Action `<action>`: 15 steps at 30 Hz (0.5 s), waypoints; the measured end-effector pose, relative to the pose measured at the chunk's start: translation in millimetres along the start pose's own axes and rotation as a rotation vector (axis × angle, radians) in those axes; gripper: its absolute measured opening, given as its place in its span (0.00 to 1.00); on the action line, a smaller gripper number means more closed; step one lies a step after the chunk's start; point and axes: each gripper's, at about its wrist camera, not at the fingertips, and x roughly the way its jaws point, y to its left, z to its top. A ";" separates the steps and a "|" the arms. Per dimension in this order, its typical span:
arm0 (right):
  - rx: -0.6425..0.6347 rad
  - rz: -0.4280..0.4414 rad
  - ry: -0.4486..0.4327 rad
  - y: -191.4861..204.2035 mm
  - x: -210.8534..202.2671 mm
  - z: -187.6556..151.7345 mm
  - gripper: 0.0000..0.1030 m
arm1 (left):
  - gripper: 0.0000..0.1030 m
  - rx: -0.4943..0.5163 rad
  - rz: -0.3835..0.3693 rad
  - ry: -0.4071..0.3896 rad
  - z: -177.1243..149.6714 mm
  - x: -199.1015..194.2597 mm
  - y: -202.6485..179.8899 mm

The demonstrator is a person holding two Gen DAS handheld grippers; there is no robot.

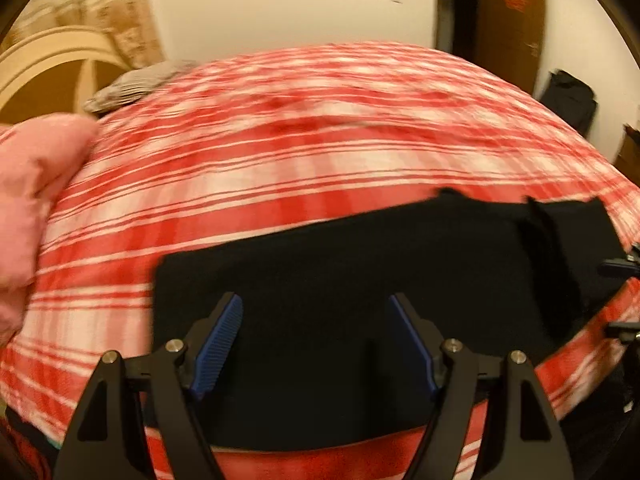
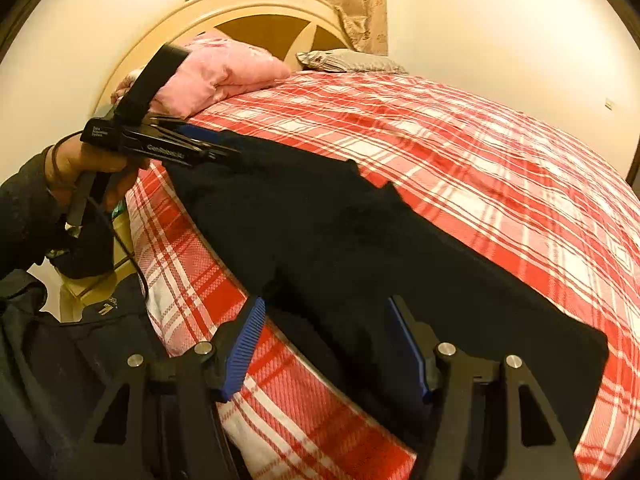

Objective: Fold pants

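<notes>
Black pants (image 1: 360,272) lie flat along the near edge of a bed with a red and white plaid cover (image 1: 280,152). My left gripper (image 1: 316,304) is open, its blue pads hovering over one end of the pants. In the right wrist view the pants (image 2: 340,232) stretch from far left to near right, and my right gripper (image 2: 324,308) is open above their near end at the bed's edge. The left gripper (image 2: 236,152) shows there from the side, held in a hand over the far end. The left view is motion blurred.
A pink pillow (image 2: 224,72) and a grey pillow (image 2: 352,60) lie by the cream headboard (image 2: 256,12). A dark doorway (image 1: 496,20) and a dark bag (image 1: 572,100) stand beyond the bed. The person's dark clothing (image 2: 60,360) is at the left.
</notes>
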 end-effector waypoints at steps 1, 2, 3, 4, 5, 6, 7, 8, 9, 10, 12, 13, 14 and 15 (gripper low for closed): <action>0.007 0.004 -0.003 -0.5 -1.5 -1.7 0.62 | 0.75 -0.014 0.036 -0.001 -3.6 -0.1 12.4; 0.012 0.008 -0.004 -1.6 -2.0 -2.5 0.62 | 0.75 -0.031 0.059 -0.001 -7.6 -0.1 23.4; 0.015 0.011 -0.004 -0.8 -2.9 -4.9 0.62 | 0.75 -0.057 0.072 0.001 -11.5 1.5 35.9; 0.013 0.012 -0.002 -0.2 -1.2 -5.3 0.62 | 0.75 -0.098 0.082 0.009 -17.0 3.7 51.7; 0.009 0.010 0.000 0.5 0.6 -5.5 0.62 | 0.75 -0.137 0.089 0.019 -21.6 6.4 64.1; 0.002 0.008 0.004 1.9 1.9 -6.2 0.62 | 0.75 -0.164 0.087 0.024 -25.1 8.5 72.3; -0.006 0.007 0.008 4.0 3.3 -6.6 0.62 | 0.75 -0.197 0.077 0.027 -29.1 10.9 81.1; -0.012 0.009 0.011 5.4 3.9 -7.6 0.62 | 0.75 -0.233 0.056 0.027 -33.5 12.9 88.6; -0.019 0.009 0.014 8.3 4.2 -8.5 0.62 | 0.75 -0.264 0.030 0.024 -36.5 14.6 93.6; -0.025 0.008 0.016 9.9 5.1 -8.5 0.62 | 0.75 -0.293 0.003 0.021 -38.3 16.3 96.7; -0.033 0.002 0.020 12.3 5.5 -10.0 0.62 | 0.75 -0.327 -0.043 0.012 -39.9 18.8 97.6; -0.034 0.001 0.020 13.0 5.6 -10.8 0.62 | 0.73 -0.332 -0.068 0.008 -39.9 20.6 95.6; -0.032 0.002 0.020 13.1 5.7 -11.5 0.62 | 0.72 -0.330 -0.083 0.008 -39.2 22.5 94.0; -0.028 0.004 0.020 13.0 5.5 -11.8 0.62 | 0.71 -0.325 -0.100 0.008 -38.3 24.8 91.6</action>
